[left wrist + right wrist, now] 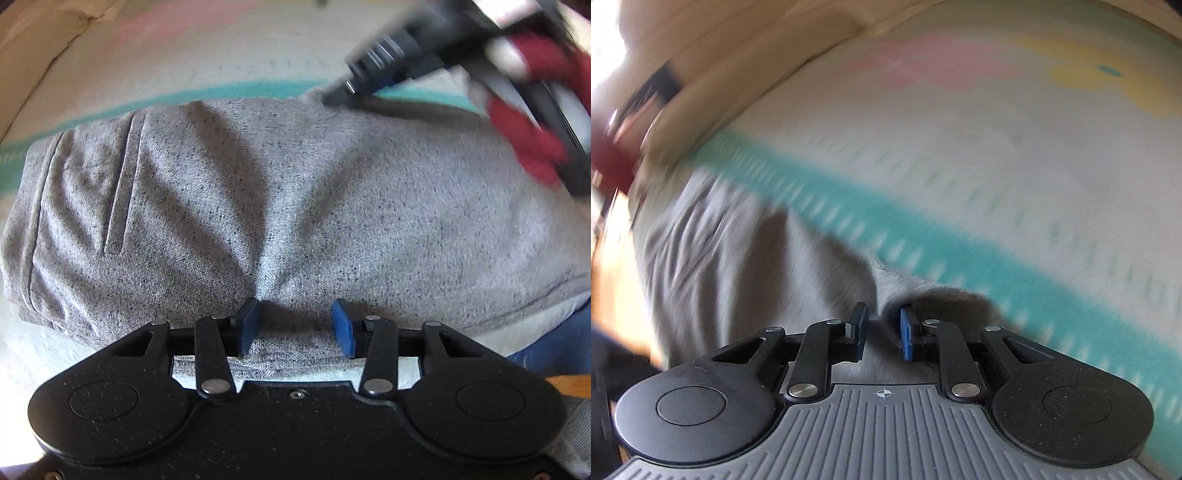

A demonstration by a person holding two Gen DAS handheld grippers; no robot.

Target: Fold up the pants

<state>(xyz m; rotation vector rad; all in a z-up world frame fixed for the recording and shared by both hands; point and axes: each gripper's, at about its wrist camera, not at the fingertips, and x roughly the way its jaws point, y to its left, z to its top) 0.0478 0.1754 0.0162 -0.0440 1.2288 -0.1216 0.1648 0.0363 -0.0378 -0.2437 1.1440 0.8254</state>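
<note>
The grey speckled knit sweatpants (295, 192) are lying bunched in soft creases on a pale bedspread (229, 62) with a turquoise stripe, close to its near edge. The left gripper (294, 325) is resting on the fabric with its blue pads spread apart, gripping nothing. The right gripper (884, 332), blurred, is pinching a fold of the pants' far edge between its narrowed pads.

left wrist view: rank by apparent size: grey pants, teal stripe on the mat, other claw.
1. grey pants, fills most of the frame
2. right claw, top right, blurred and cropped
3. teal stripe, thin band

2 versus 3 is unsure.
</note>
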